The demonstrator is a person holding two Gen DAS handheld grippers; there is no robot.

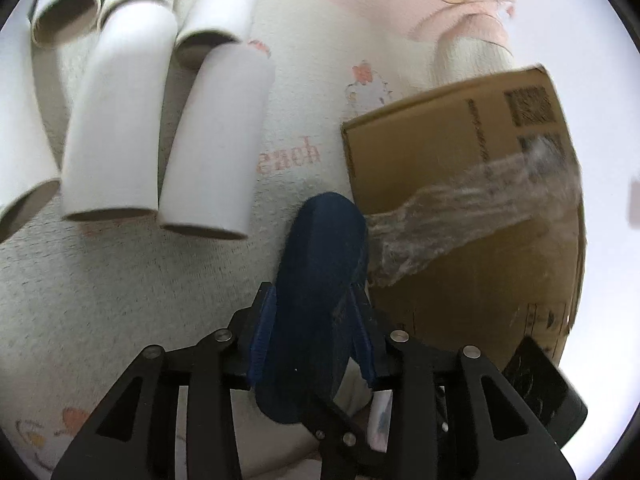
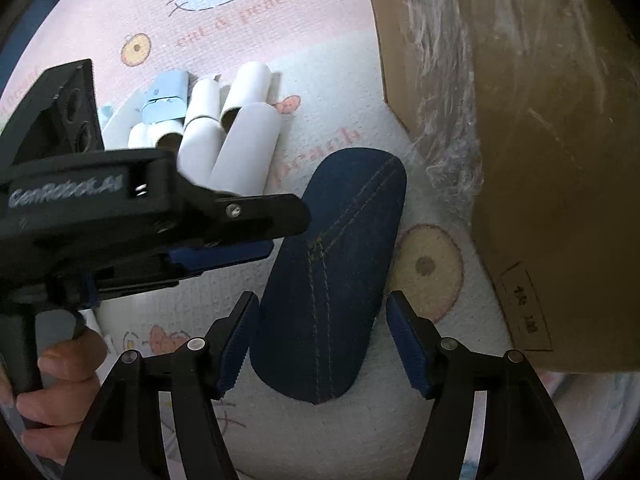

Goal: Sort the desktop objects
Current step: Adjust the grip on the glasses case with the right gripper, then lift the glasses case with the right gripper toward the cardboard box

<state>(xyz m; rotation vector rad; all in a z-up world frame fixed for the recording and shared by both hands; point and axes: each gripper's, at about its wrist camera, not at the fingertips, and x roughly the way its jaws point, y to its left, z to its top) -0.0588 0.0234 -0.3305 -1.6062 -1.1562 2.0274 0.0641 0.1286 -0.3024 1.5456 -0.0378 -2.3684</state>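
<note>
A dark blue denim case (image 2: 344,240) lies flat on the cartoon-print mat (image 2: 224,40), right beside a cardboard box (image 2: 540,160). My right gripper (image 2: 322,300) is open and straddles the case's near end, with a small gap showing at the right pad (image 2: 408,344). My left gripper (image 2: 280,232) comes in from the left, held by a hand (image 2: 60,380), and its tips sit at the case's left edge. In the left wrist view the case (image 1: 320,248) runs between and under the left gripper (image 1: 312,300), whose blue pads flank it without clearly pressing.
Several white cardboard tubes (image 1: 216,140) lie in a cluster on the mat, far left of the case (image 2: 240,144), with a light blue object (image 2: 166,96) behind them. Crumpled clear plastic wrap (image 1: 460,216) hangs over the box (image 1: 460,152). A black block (image 1: 544,392) sits low right.
</note>
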